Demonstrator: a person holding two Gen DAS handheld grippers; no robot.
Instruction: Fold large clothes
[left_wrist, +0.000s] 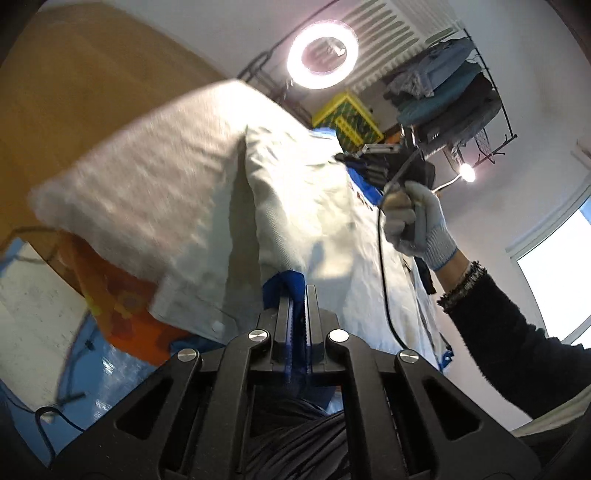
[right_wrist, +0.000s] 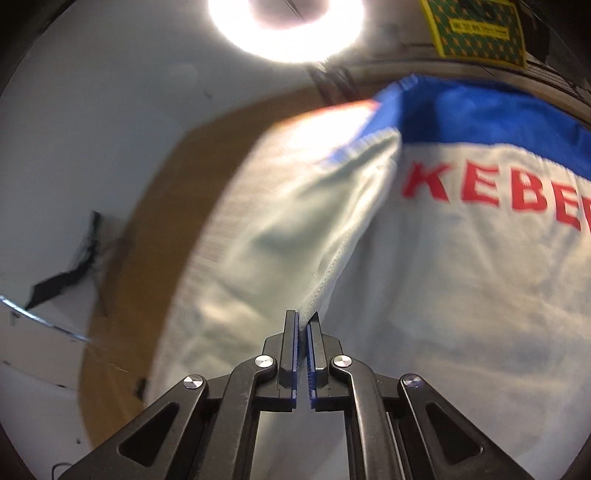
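Observation:
A large white work jacket (left_wrist: 295, 206) with blue trim hangs lifted in front of both cameras. In the left wrist view my left gripper (left_wrist: 297, 291) is shut on a blue edge of the jacket, whose white sleeve and cuff with a snap button (left_wrist: 218, 326) droop to the left. A gloved hand (left_wrist: 413, 229) holds the other gripper's handle at the jacket's far right side. In the right wrist view my right gripper (right_wrist: 303, 319) is shut on a white seam fold of the jacket (right_wrist: 424, 288), below red lettering (right_wrist: 491, 192) and a blue yoke.
A ring light (left_wrist: 322, 53) glares overhead. A rack of folded clothes (left_wrist: 447, 99) and a yellow crate (left_wrist: 347, 122) stand behind. An orange patterned cloth (left_wrist: 122, 306) lies at lower left over a blue surface. A wooden tabletop (right_wrist: 155, 240) shows left of the jacket.

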